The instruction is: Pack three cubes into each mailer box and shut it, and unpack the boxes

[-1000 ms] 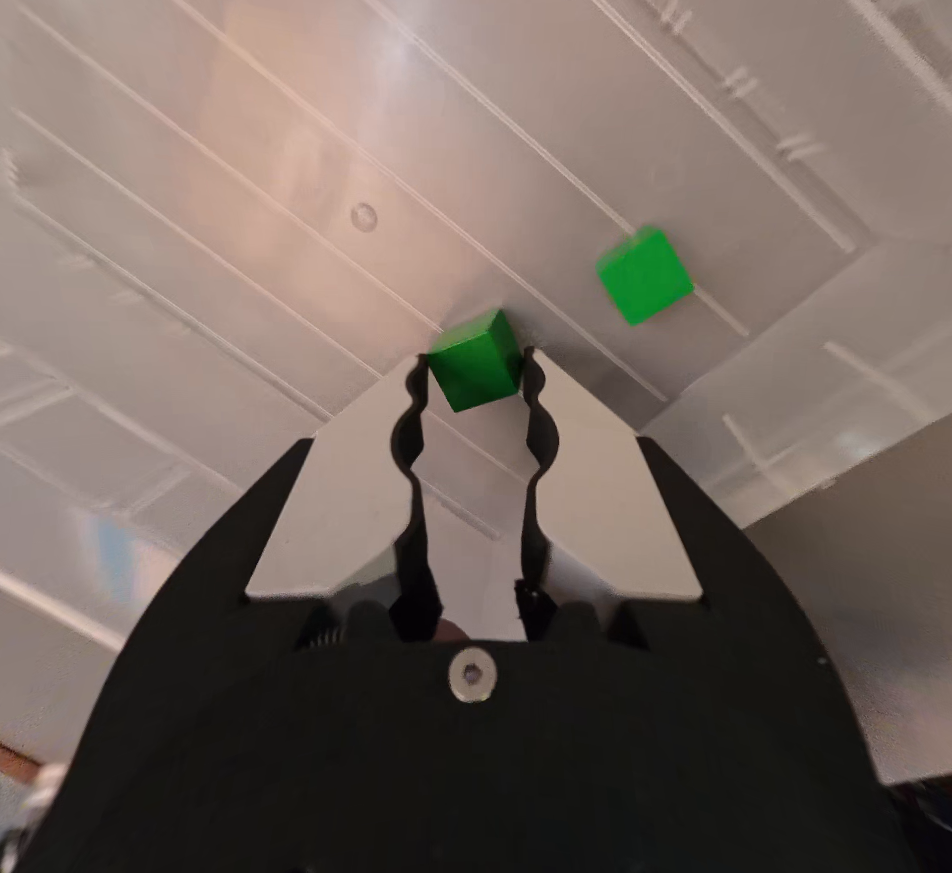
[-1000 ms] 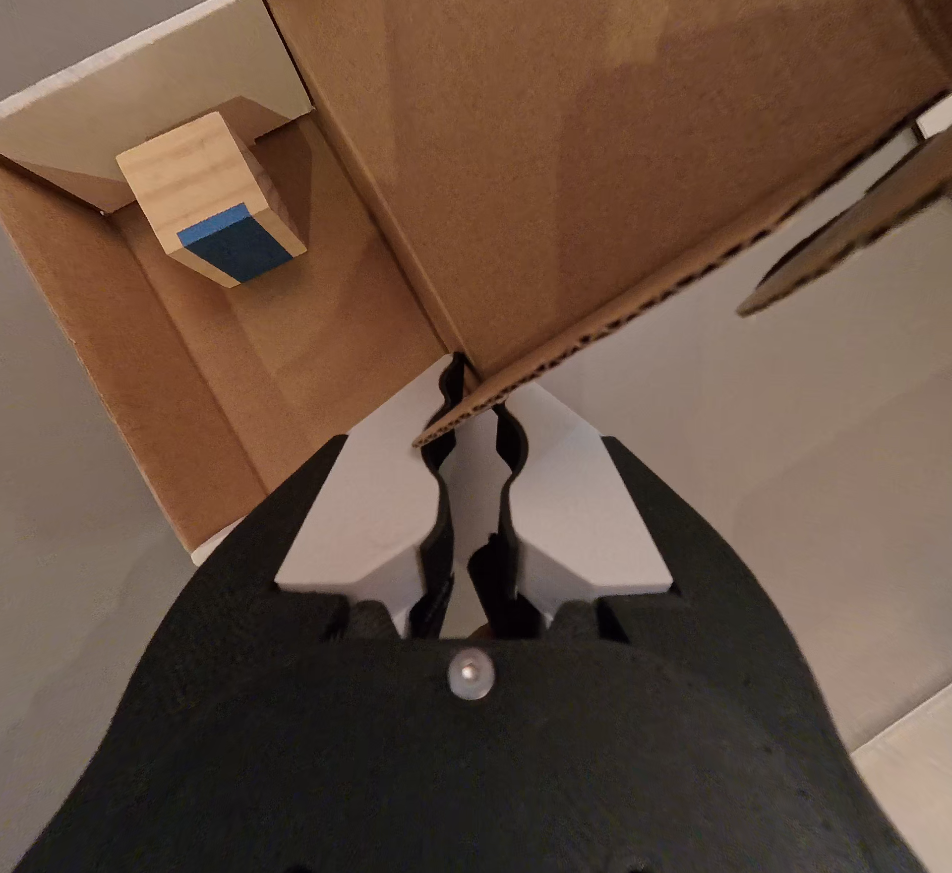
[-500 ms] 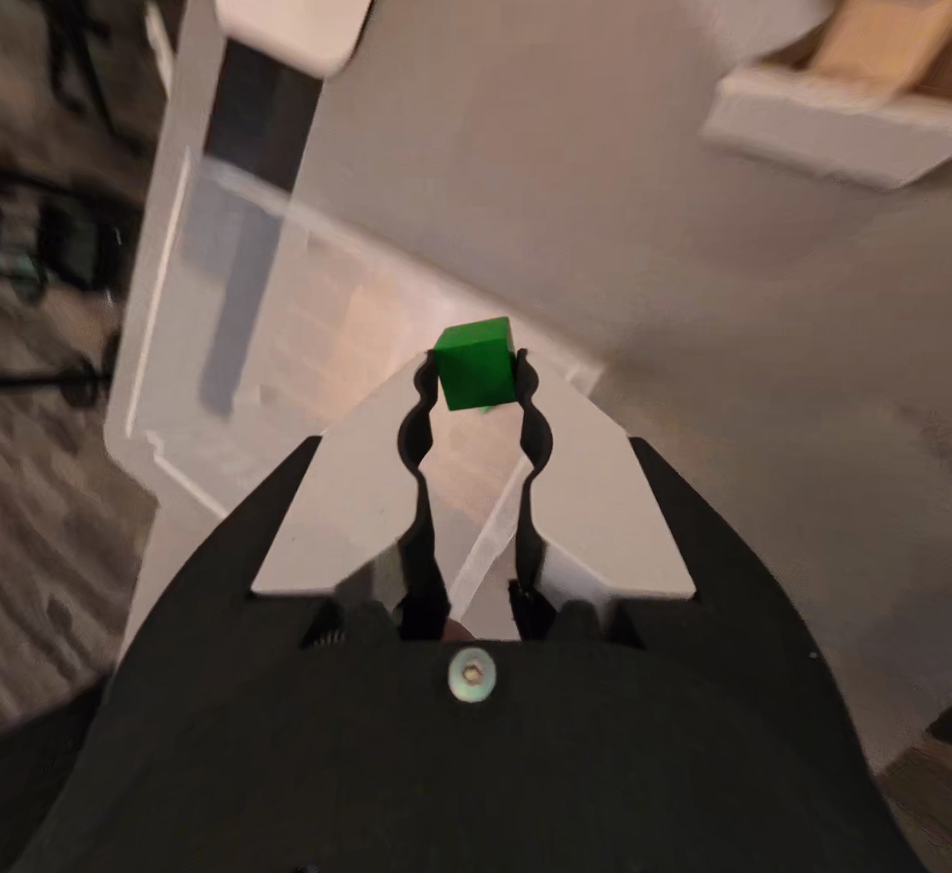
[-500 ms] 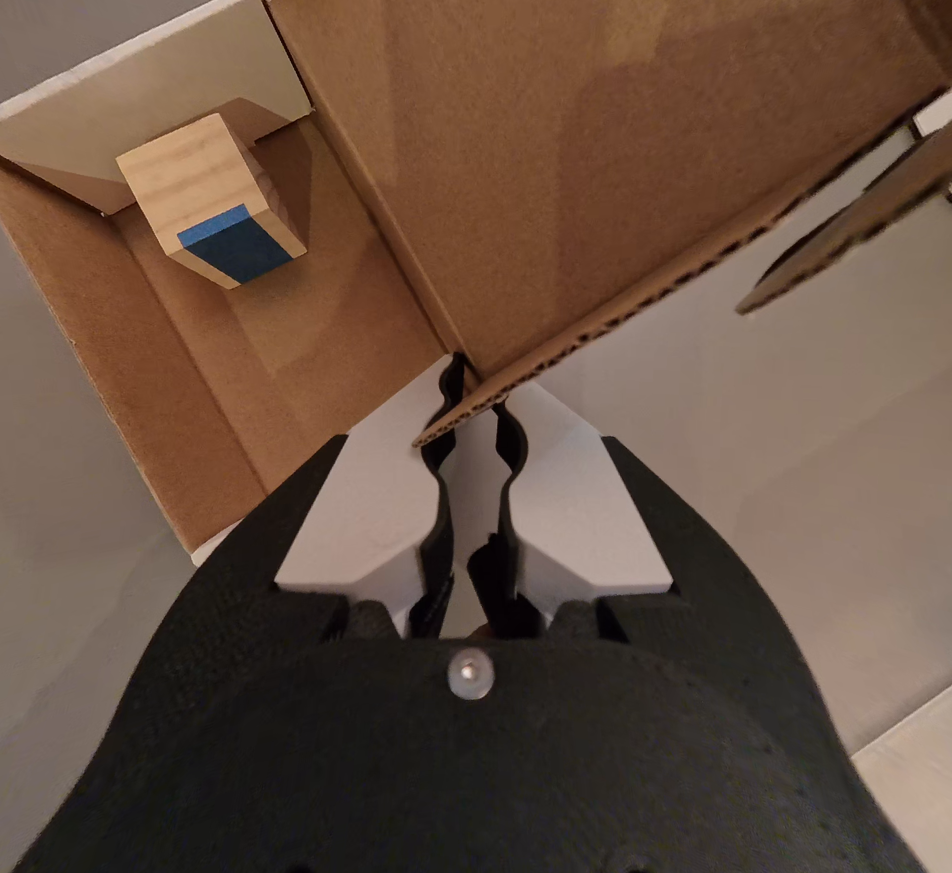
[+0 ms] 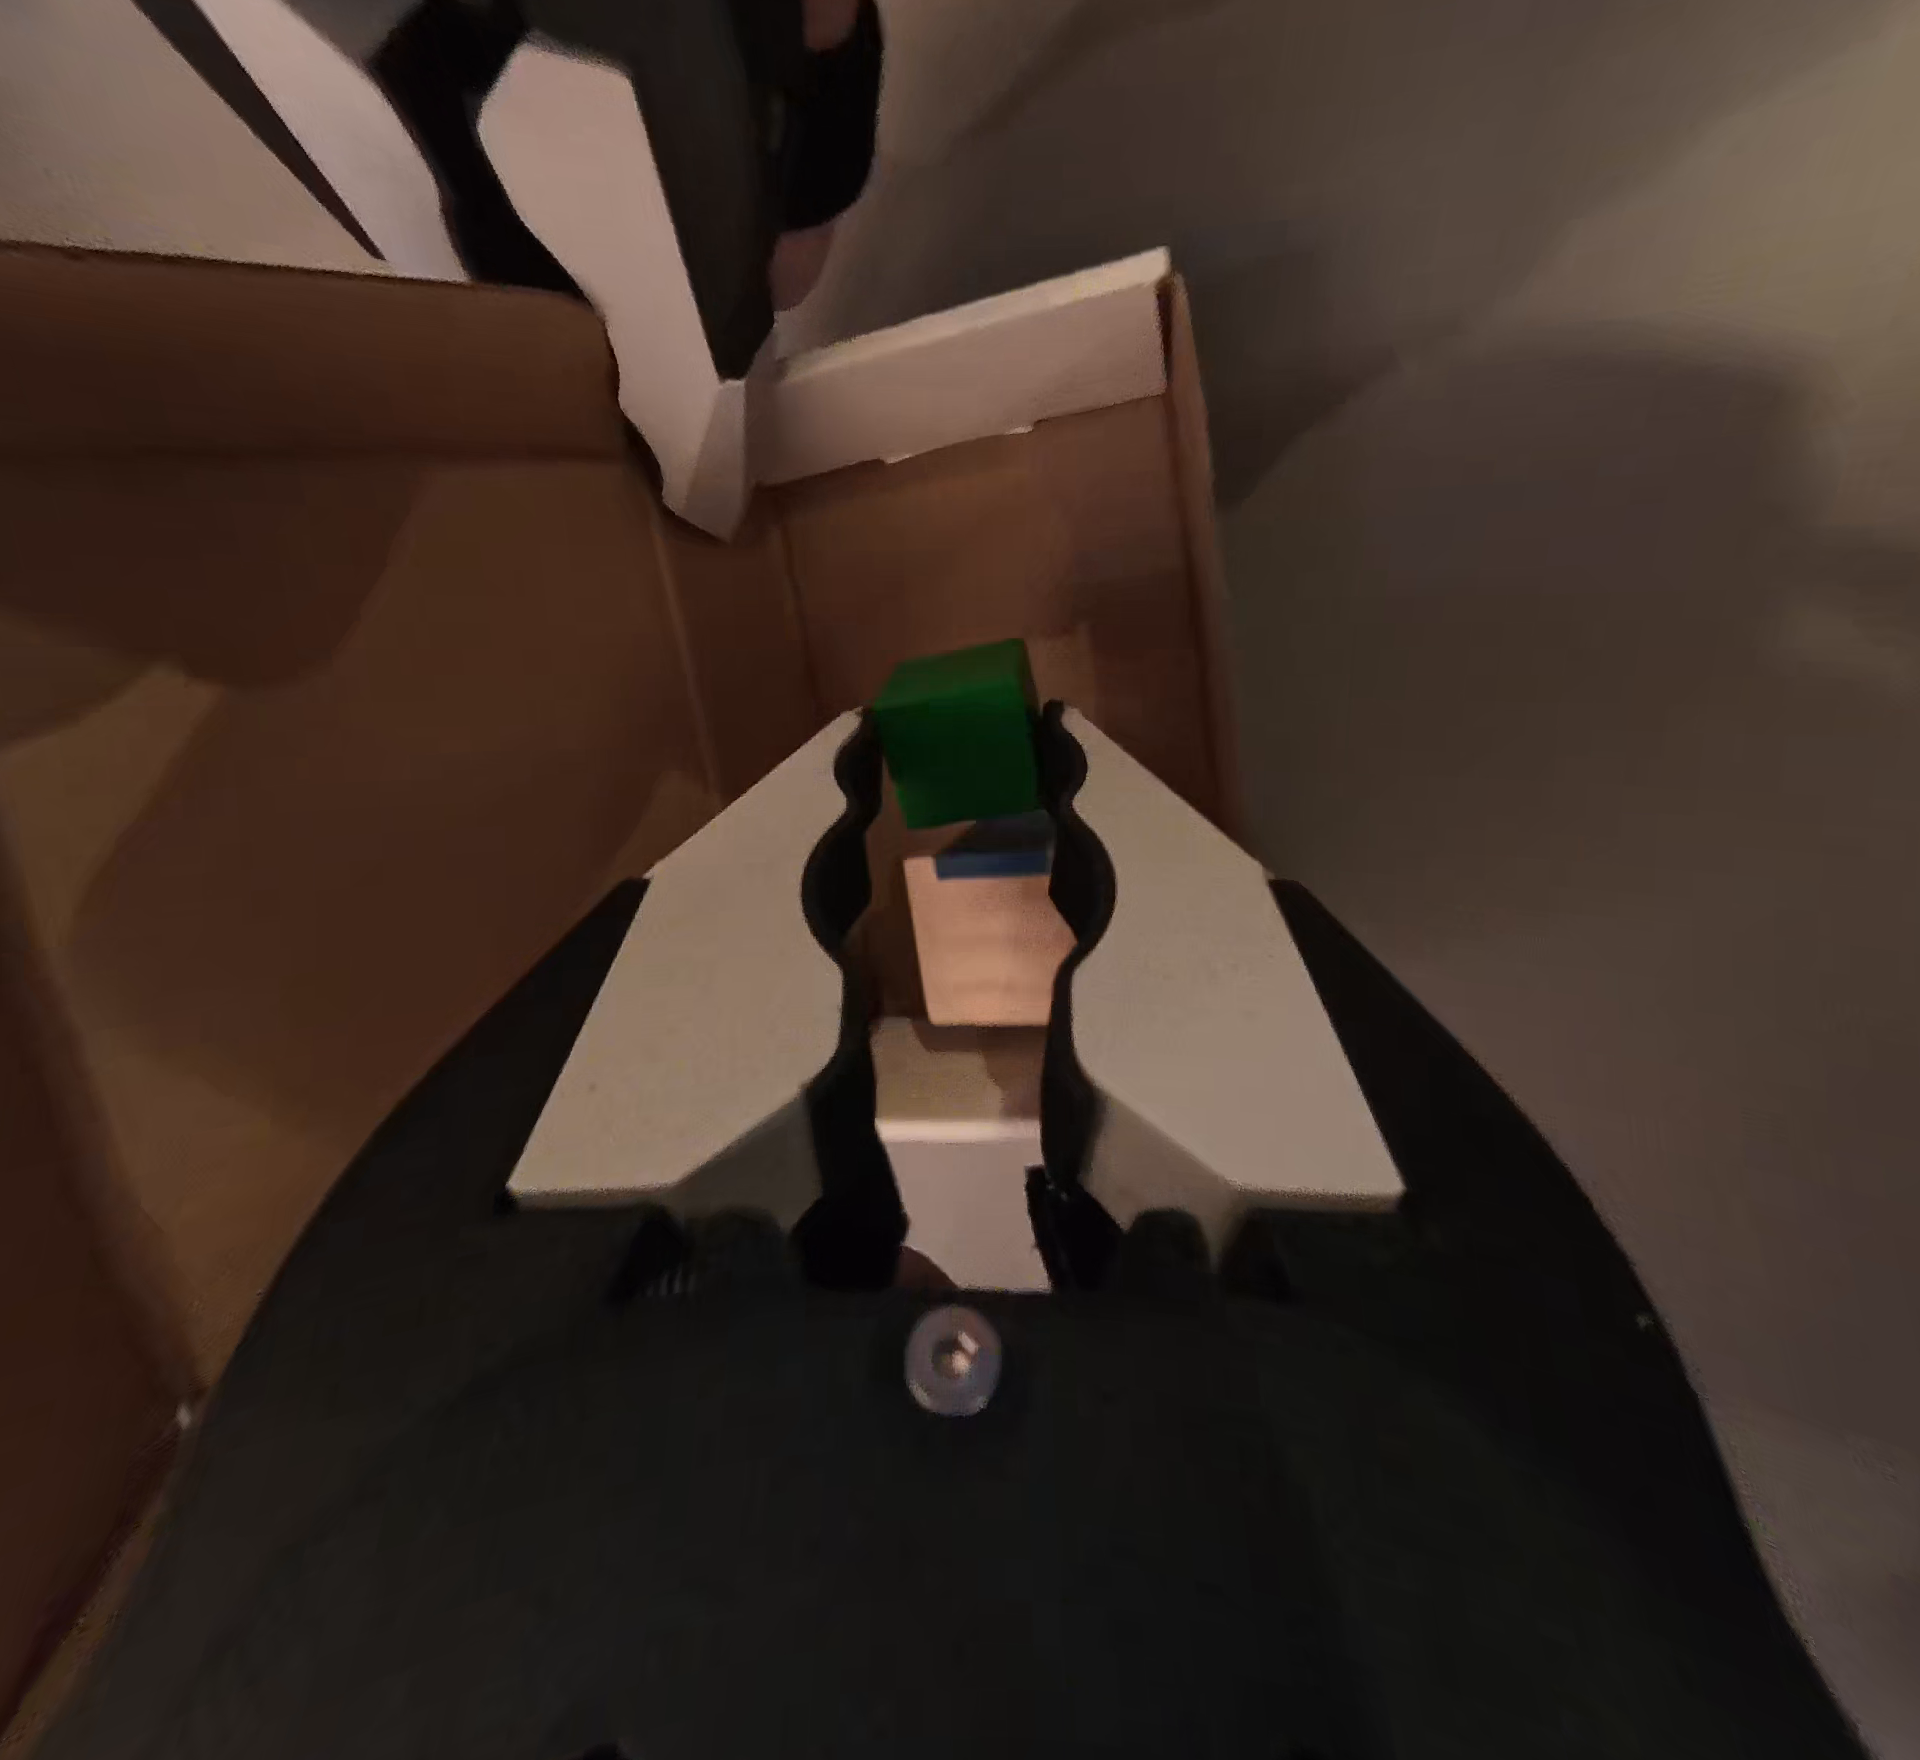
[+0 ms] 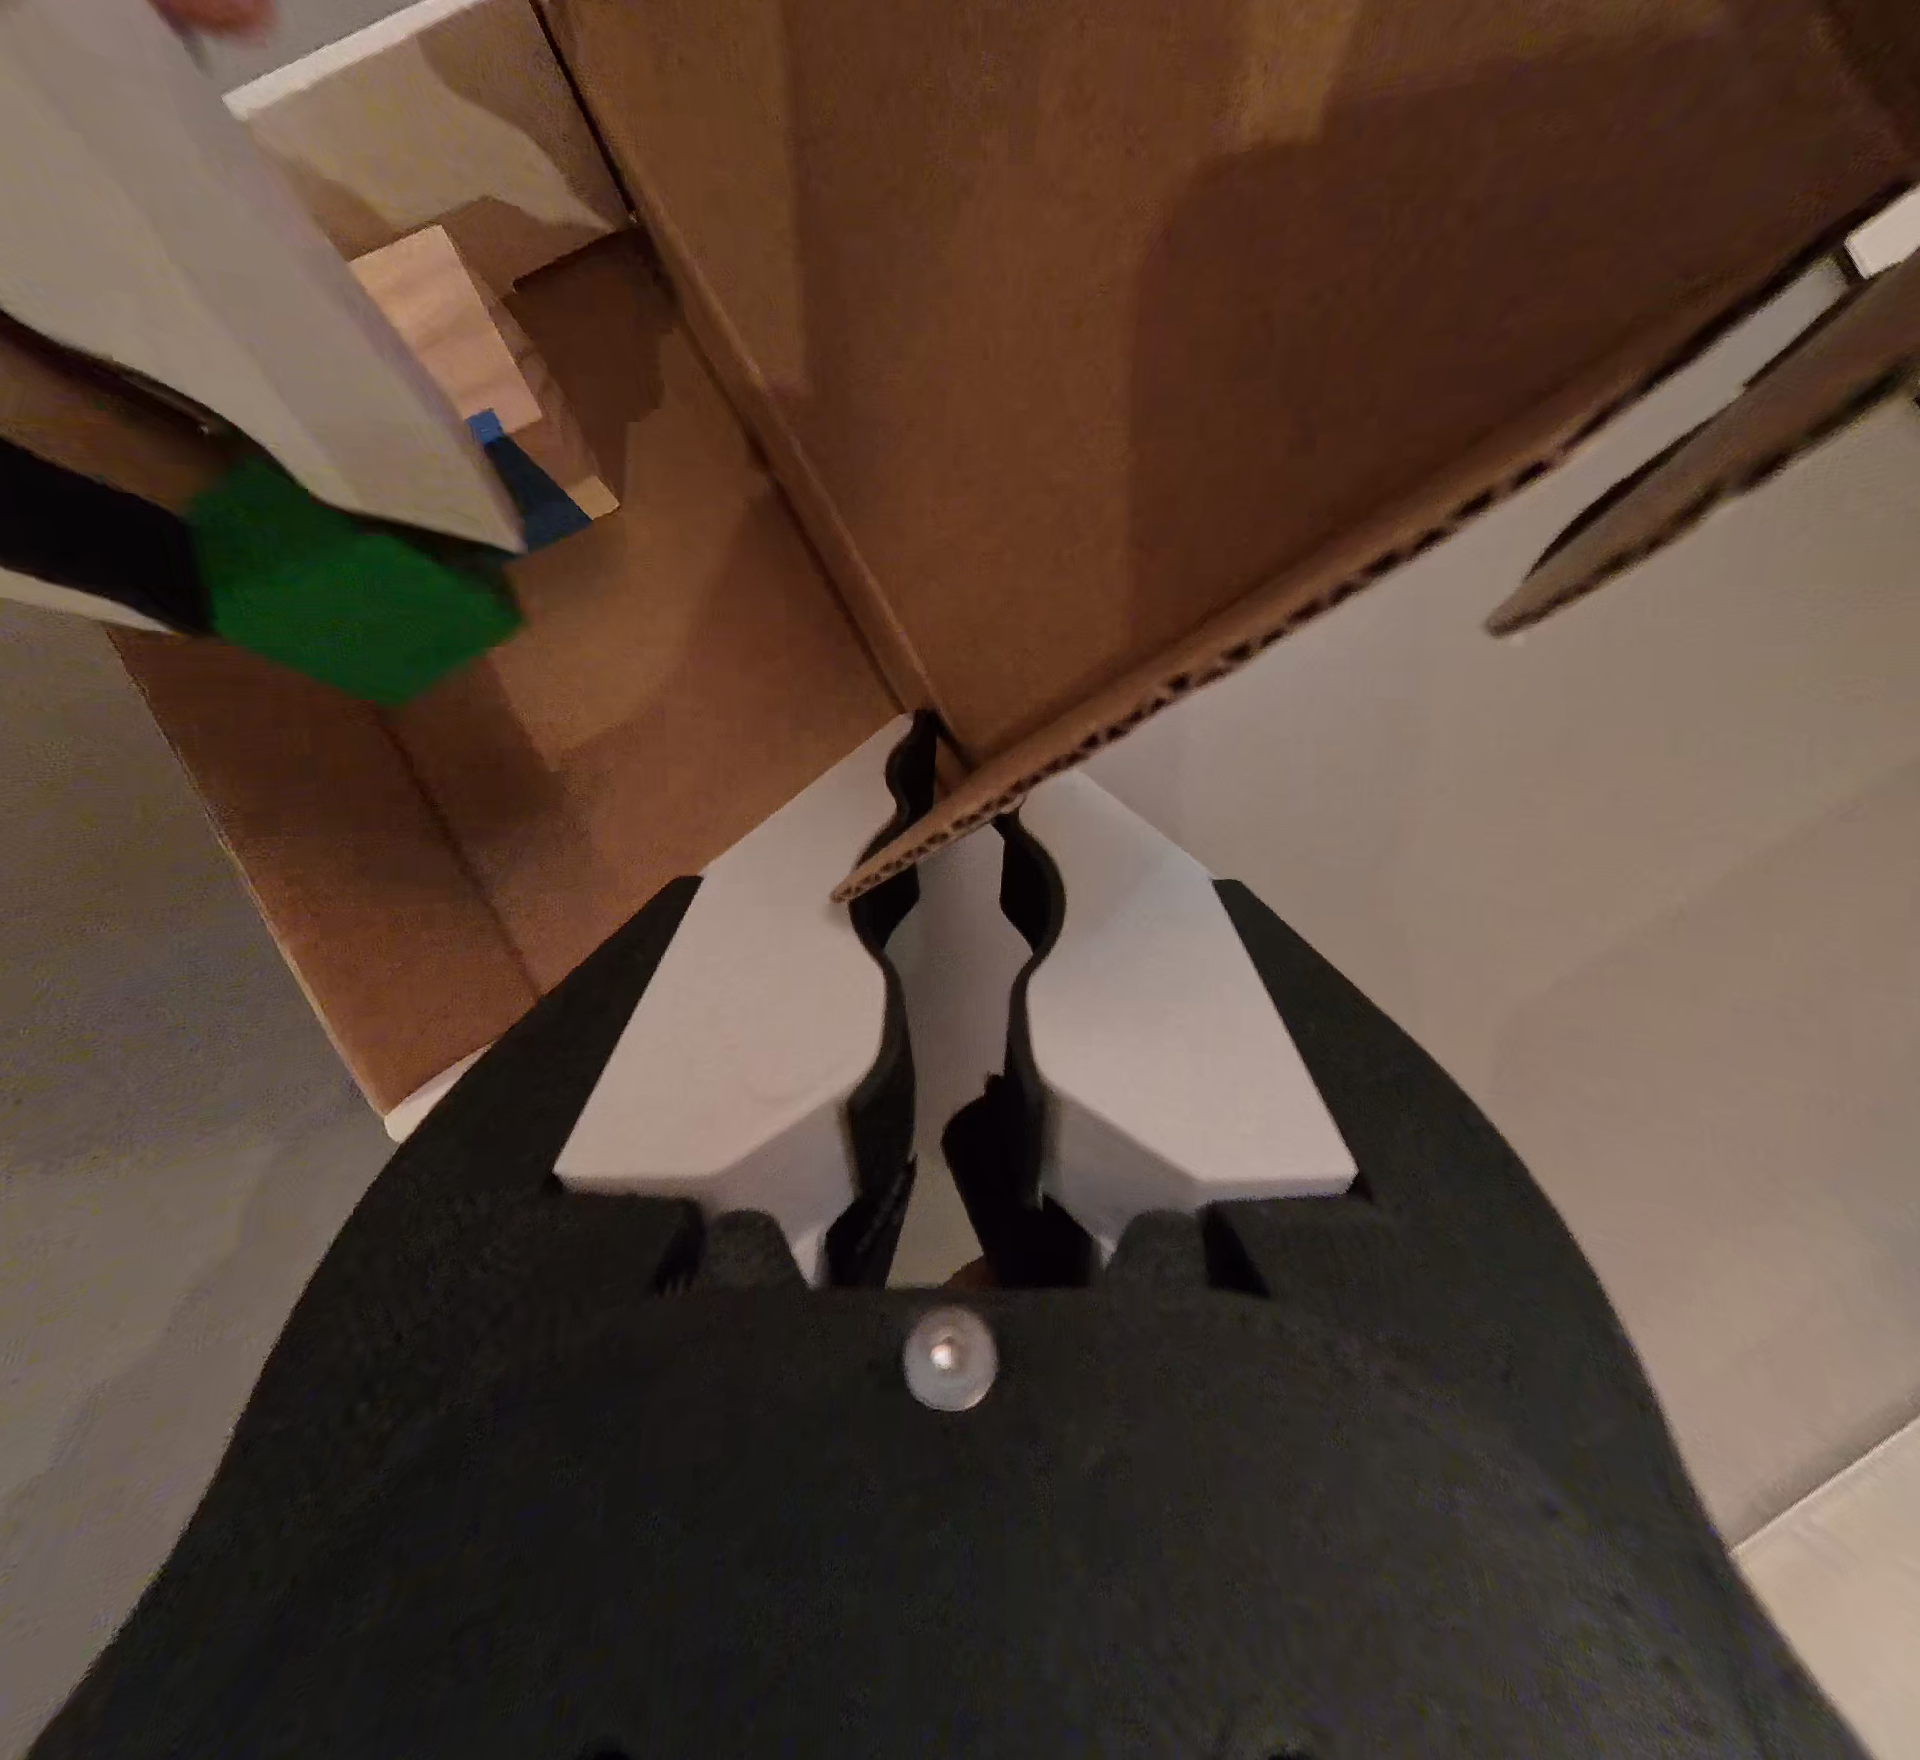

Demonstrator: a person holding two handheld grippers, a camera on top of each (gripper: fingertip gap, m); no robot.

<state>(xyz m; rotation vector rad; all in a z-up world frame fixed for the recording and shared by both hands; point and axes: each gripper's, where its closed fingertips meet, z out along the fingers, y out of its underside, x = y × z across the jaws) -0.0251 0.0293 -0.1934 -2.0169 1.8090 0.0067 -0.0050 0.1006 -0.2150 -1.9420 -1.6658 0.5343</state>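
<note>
Your left tongs (image 5: 961,734) are clamped on the green cube (image 5: 958,742), which sits right at their tips and hangs over the open mailer box (image 5: 1195,567). Seen along the left tongs, the wooden cube with a blue face (image 5: 982,941) lies inside the box directly beneath and just toward 6 o'clock of the green one, so a straight drop would likely land on it; judge the bare cardboard floor toward 12 o'clock as the better landing. In the right wrist view the green cube shows at 9 o'clock, with open floor toward 5 o'clock of it. Your right tongs (image 6: 956,806) are pinched on the edge of the box's raised lid flap (image 6: 1195,692), holding it up and clear; they appear in the left wrist view at 11 o'clock, so the left tongs are the ones at the cube. The box stands on a pale worktop (image 6: 1455,931). With one cube inside, the packing looks early. No brand, label or readable writing shows anywhere
</note>
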